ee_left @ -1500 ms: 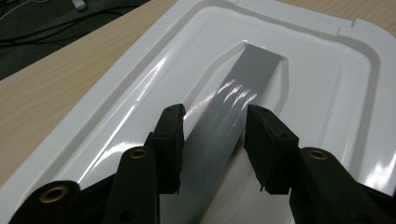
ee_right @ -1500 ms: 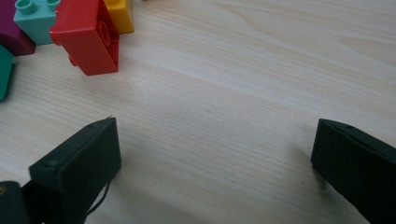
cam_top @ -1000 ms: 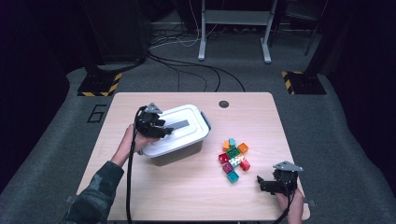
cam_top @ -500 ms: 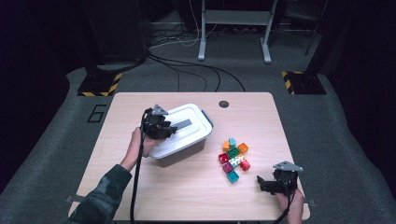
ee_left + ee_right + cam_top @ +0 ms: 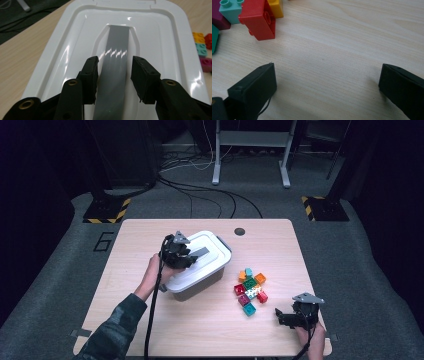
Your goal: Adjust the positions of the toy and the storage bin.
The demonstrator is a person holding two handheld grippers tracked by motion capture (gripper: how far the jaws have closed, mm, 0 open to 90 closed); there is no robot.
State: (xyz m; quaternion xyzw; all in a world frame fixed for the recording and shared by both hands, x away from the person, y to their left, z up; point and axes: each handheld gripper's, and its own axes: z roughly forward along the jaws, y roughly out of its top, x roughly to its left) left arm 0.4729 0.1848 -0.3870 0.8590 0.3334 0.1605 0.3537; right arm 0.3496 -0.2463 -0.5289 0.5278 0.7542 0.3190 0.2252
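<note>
Lid (image 5: pixel 75 50) white, sits closed on the storage box (image 5: pixel 197 282), which stands left of centre on the wooden table (image 5: pixel 150 330). Grey handle strip (image 5: pixel 116 62) runs along the middle of the lid in a recessed channel. Left gripper (image 5: pixel 113 75) is over the near end of that strip, one jaw on each side of it, jaws narrow and just opened a little again after closing; the strip lies between them, inner faces just beside its edges, pads do not look pressed on it. In the high view the left gripper (image 5: pixel 186 256) rests on the lid's left part, the person's left hand (image 5: pixel 156 276) behind it at the box's left edge.

Toy bricks (image 5: pixel 250 290) in a loose multicoloured cluster, just right of the box, apart from it. Red brick (image 5: pixel 259 22) lies tilted at the cluster's near edge, teal brick (image 5: pixel 230 8) touching it. Right gripper (image 5: pixel 325 80) sits low over bare table, right of the box and past the bricks, jaws wide, nothing between them. High view puts the right gripper (image 5: pixel 290 317) near the table's front right corner.
</note>
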